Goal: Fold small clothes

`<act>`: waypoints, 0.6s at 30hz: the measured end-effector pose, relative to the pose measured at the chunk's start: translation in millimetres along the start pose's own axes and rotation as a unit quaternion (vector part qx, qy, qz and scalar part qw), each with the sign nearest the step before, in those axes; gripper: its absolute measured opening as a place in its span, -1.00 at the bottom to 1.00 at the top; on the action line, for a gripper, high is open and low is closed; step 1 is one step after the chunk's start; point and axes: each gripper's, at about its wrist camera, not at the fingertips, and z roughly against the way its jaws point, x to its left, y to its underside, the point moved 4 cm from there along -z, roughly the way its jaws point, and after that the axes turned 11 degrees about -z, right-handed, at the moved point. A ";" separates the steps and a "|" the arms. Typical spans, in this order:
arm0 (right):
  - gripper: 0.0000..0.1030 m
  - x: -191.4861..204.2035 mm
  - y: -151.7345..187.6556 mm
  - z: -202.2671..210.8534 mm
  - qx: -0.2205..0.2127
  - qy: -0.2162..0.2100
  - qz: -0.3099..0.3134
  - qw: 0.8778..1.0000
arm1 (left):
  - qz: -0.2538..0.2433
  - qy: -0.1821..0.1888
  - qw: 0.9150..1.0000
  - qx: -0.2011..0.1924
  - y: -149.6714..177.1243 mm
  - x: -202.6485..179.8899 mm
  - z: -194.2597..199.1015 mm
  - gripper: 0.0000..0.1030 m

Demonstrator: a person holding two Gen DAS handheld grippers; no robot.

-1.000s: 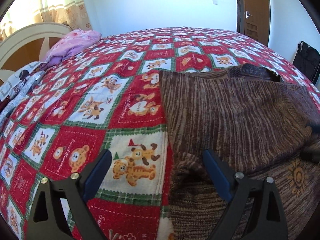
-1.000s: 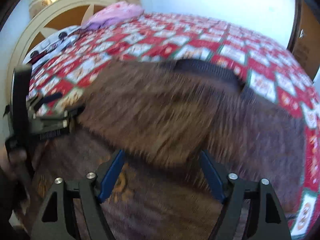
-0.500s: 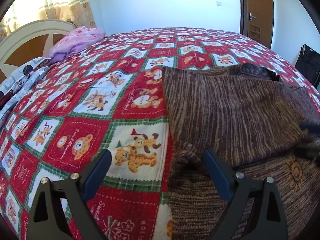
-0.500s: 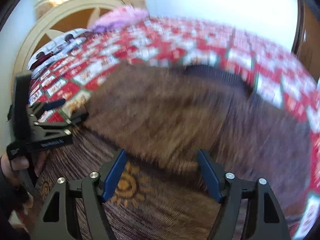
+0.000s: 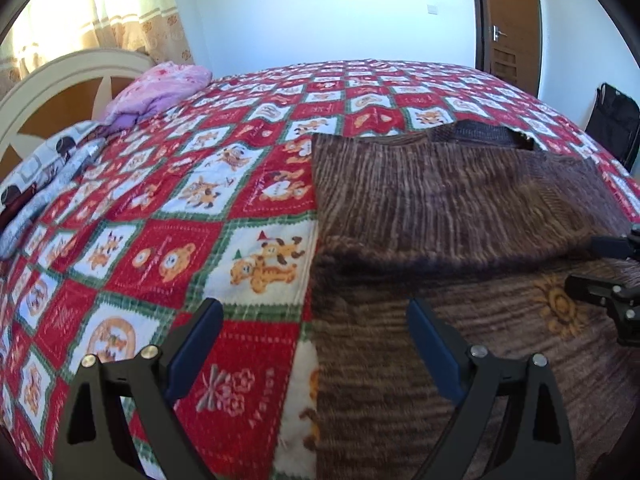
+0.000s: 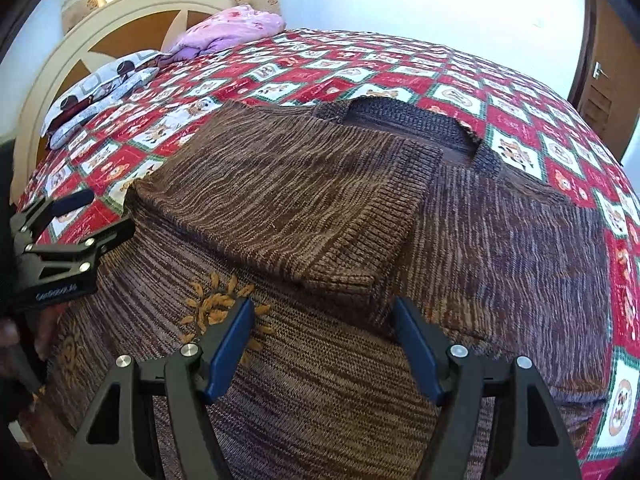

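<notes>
A brown striped knit sweater (image 6: 328, 216) with orange sun motifs lies flat on the bed, its dark collar at the far end. One sleeve is folded across the chest. My right gripper (image 6: 322, 316) hovers open over the sweater's lower front, just before the folded sleeve's cuff, nothing between its blue pads. My left gripper (image 5: 312, 320) is open above the sweater's (image 5: 440, 216) left edge, straddling the border with the quilt. In the right wrist view the left gripper (image 6: 92, 212) shows at the left, jaws apart. The right gripper (image 5: 596, 264) shows at the right edge of the left wrist view.
A red quilt (image 5: 168, 216) with bear squares covers the bed. Pink folded bedding (image 5: 160, 88) and patterned pillows (image 6: 100, 88) lie by the white headboard (image 6: 120, 20). A brown door (image 5: 508, 24) and a dark bag (image 5: 612, 124) stand at the right.
Both grippers drew back slightly toward the sweater's hem, still open. The right wrist view has sharpened from blur; the folded sleeve lies settled on the chest.
</notes>
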 end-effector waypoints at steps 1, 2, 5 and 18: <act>0.41 -0.8 1.3 2.4 -0.001 0.002 -0.002 1.000 | 0.004 0.005 1.000 0.000 1.2 0.5 3.1 0.84; 0.41 -2.1 3.1 4.7 -0.002 0.005 -0.003 1.000 | 0.006 0.008 1.000 -0.002 2.5 0.5 7.5 0.84; 0.41 -4.4 8.0 9.9 -0.002 0.013 -0.007 1.000 | 0.000 0.009 1.000 -0.009 5.2 -2.0 17.0 0.84; 0.41 -8.8 35.5 40.1 -0.018 0.018 -0.019 0.999 | -0.015 0.022 0.999 -0.028 15.0 -11.8 55.4 0.84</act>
